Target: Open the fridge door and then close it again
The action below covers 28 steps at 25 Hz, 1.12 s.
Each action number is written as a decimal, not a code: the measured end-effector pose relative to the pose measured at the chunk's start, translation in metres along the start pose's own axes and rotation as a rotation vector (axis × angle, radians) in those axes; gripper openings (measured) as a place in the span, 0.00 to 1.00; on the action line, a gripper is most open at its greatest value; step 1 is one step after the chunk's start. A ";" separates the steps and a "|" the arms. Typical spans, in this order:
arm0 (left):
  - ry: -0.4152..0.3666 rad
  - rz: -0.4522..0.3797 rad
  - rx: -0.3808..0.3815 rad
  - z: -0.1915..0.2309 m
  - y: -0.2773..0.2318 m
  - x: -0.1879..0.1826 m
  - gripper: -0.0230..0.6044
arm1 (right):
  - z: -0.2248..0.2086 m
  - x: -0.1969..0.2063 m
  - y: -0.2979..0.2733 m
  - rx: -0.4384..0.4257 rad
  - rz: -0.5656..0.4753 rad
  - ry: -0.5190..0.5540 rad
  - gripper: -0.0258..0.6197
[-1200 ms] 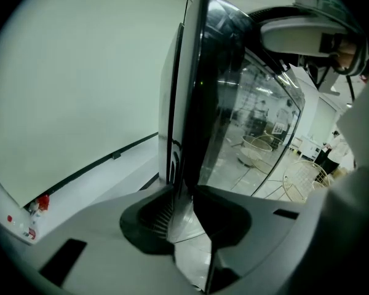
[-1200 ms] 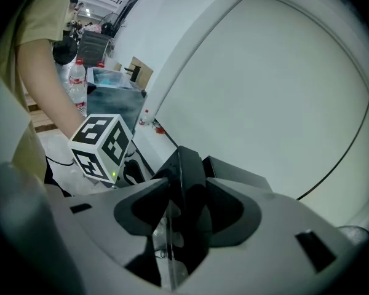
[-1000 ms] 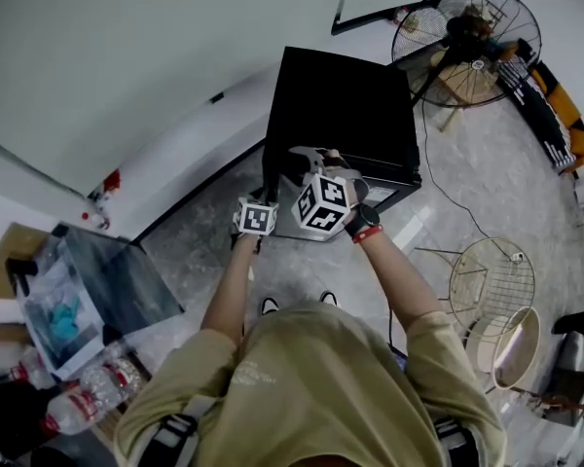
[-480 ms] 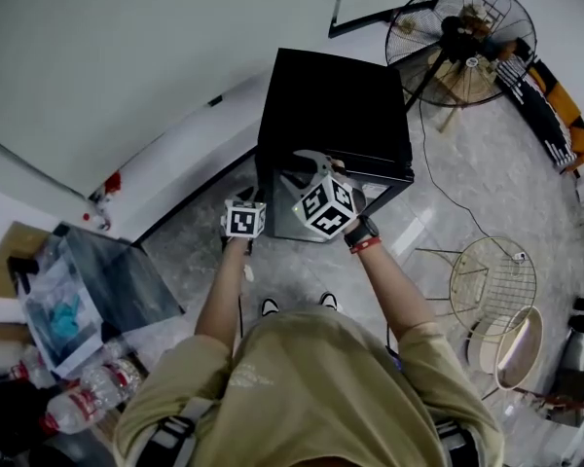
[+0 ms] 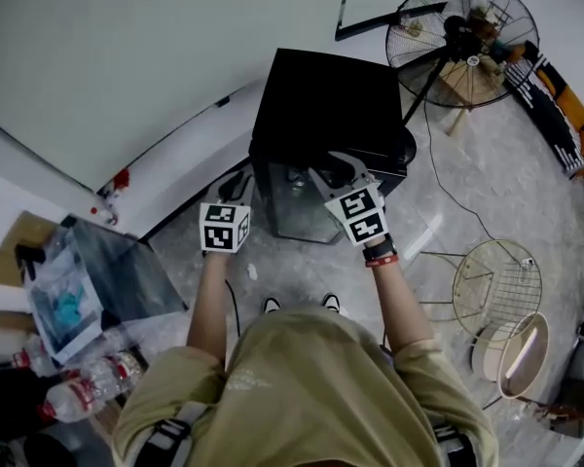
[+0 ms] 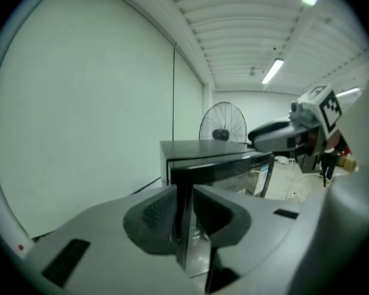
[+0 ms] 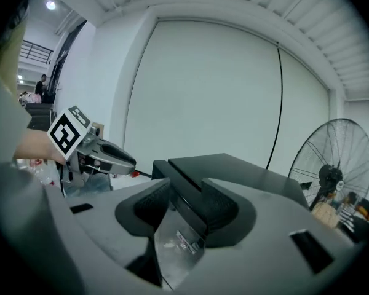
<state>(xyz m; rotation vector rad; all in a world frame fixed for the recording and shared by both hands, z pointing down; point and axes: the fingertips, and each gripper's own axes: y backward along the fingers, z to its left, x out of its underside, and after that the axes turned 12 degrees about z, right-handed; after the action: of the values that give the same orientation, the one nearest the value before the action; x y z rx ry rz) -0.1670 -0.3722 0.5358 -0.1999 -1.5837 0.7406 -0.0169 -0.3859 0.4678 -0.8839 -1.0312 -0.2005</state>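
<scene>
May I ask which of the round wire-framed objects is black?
The standing fan by the fridge; the round wire rack is pale instead.

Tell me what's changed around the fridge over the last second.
Both hand-held grippers rose and spread apart: the left hand-held gripper went left, off the fridge front corner. The right hand-held gripper went right along its front top edge, its jaws just closing somewhat, clamped on nothing. Neither grips anything. The fridge and fan stayed put.
</scene>
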 end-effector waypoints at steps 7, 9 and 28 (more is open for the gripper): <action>0.037 -0.159 0.025 -0.034 0.040 -0.053 0.16 | -0.031 0.000 0.049 0.064 -0.097 -0.153 0.22; 0.033 -0.177 0.023 -0.043 0.042 -0.060 0.14 | -0.036 0.002 0.059 0.084 -0.123 -0.197 0.19; -0.013 -0.234 0.085 -0.114 0.037 -0.086 0.10 | -0.065 0.036 0.104 0.176 -0.188 -0.359 0.08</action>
<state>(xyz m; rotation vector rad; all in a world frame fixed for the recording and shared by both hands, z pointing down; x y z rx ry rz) -0.0557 -0.3510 0.4414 0.0525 -1.5531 0.6256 0.1005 -0.3560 0.4266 -0.6753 -1.4459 -0.1070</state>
